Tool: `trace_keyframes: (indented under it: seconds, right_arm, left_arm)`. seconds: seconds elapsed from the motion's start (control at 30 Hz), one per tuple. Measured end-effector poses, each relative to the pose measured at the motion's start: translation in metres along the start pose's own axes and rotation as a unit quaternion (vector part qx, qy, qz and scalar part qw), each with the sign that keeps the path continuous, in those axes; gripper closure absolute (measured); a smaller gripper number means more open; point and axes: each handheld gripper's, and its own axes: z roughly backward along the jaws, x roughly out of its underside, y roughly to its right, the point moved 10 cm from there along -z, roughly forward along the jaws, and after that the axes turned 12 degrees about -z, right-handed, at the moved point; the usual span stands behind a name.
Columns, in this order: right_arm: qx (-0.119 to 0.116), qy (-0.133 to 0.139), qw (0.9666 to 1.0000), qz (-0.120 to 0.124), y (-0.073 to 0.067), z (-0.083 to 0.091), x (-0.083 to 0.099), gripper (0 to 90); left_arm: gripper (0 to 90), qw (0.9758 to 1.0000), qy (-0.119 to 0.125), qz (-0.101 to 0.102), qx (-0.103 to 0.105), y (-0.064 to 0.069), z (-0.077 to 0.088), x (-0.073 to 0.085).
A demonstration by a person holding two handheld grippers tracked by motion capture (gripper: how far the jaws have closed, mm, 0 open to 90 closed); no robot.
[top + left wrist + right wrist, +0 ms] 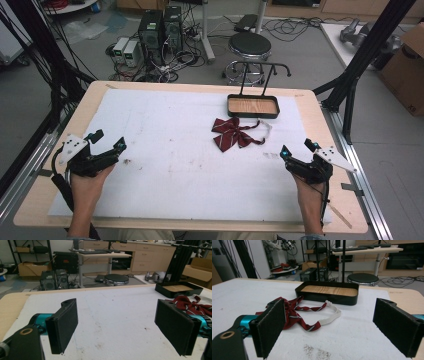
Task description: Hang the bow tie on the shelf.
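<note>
Both grippers are waiting wide open: the left gripper [107, 141] is sitting well left of the red bow tie [232, 133], the right gripper [297, 148] near its right, flanking it. The tie is lying just before the black tray [252, 115], likely its destination.

A round black stool [249, 46] stands on the floor beyond the table's far edge, well ahead of both grippers. Two black computer towers [161, 27] sit farther left, cables tangled beside them.
</note>
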Motion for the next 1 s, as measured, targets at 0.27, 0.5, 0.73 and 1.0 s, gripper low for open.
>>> trace_keyframes:
  seconds: [0.27, 0.5, 0.73, 1.0]
  right_arm:
    - [-0.003, 0.001, 1.0000, 0.001, -0.004, -0.002, -0.004, 10.2]
    - [-0.004, 0.000, 1.0000, 0.000, -0.007, -0.005, -0.007, 10.2]
    - [-0.010, -0.005, 0.9999, 0.000, -0.009, -0.009, -0.008, 10.3]
    - [-0.014, -0.009, 0.9999, 0.002, -0.014, -0.021, -0.011, 10.3]
  left_arm:
    - [19.8, 1.0000, -0.006, -0.001, 0.004, 0.001, -0.003, 0.000]
    - [19.8, 1.0000, -0.006, 0.000, 0.005, 0.001, -0.003, 0.000]
    - [19.7, 1.0000, -0.007, 0.000, 0.006, 0.002, -0.003, 0.000]
    - [19.8, 1.0000, -0.005, -0.001, 0.007, 0.002, -0.003, -0.001]
